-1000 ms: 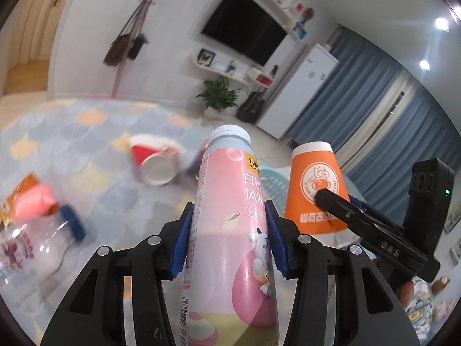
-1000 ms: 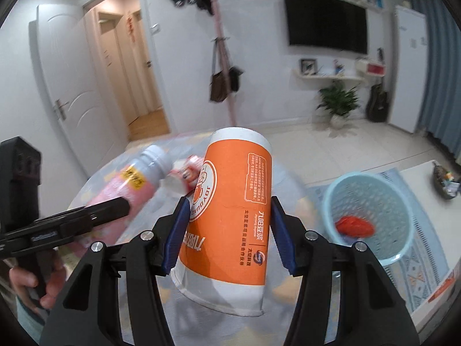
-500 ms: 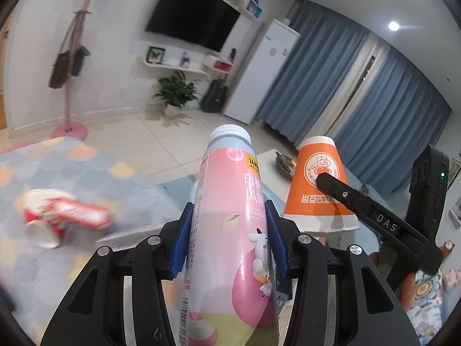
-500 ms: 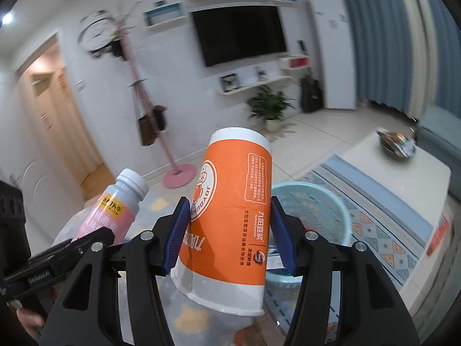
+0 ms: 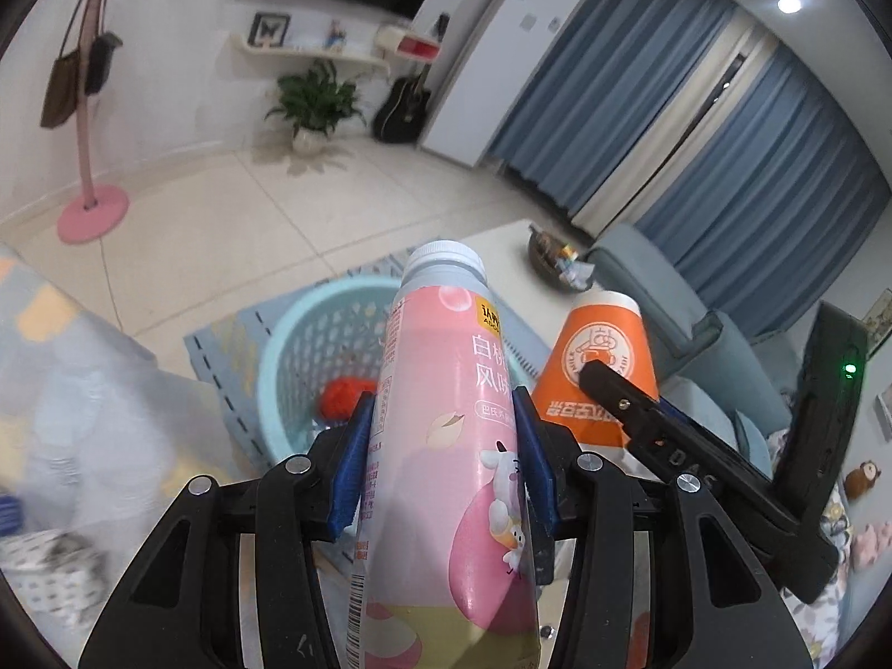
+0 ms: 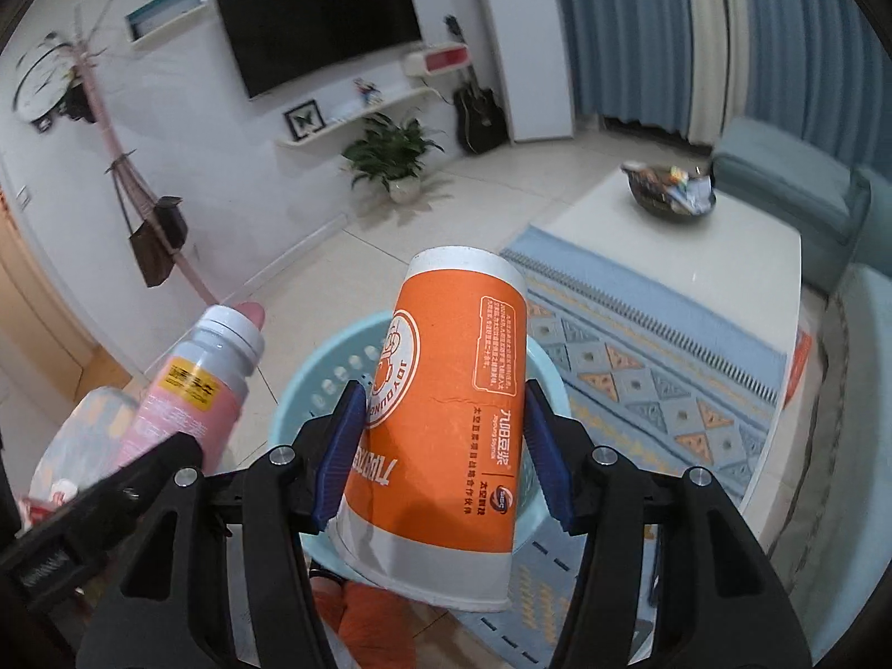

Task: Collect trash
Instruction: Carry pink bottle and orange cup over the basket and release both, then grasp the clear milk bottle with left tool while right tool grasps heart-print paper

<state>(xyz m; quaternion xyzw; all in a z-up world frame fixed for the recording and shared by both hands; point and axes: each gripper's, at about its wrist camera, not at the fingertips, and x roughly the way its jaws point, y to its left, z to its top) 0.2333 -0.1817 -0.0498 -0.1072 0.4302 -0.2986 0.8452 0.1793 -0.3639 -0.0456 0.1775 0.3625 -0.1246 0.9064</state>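
Right tongs [image 6: 440, 457] clamping orange cup [image 6: 446, 423]; blue basket [image 6: 312, 379] sitting beyond them; pink bottle [image 6: 195, 396] hanging to their left.

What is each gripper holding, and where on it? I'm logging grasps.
Left gripper clamps the pink bottle around mid-body. Right gripper clamps the orange paper cup across its lower sidewall.

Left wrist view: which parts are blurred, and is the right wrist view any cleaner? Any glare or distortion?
Left wrist view: the lower-left floor area is motion-smeared, while the pink bottle in the left gripper is sharp; a ceiling light flares; fisheye bends the curtains. Right wrist view: the orange cup in the right gripper is crisp, the far left edge soft.
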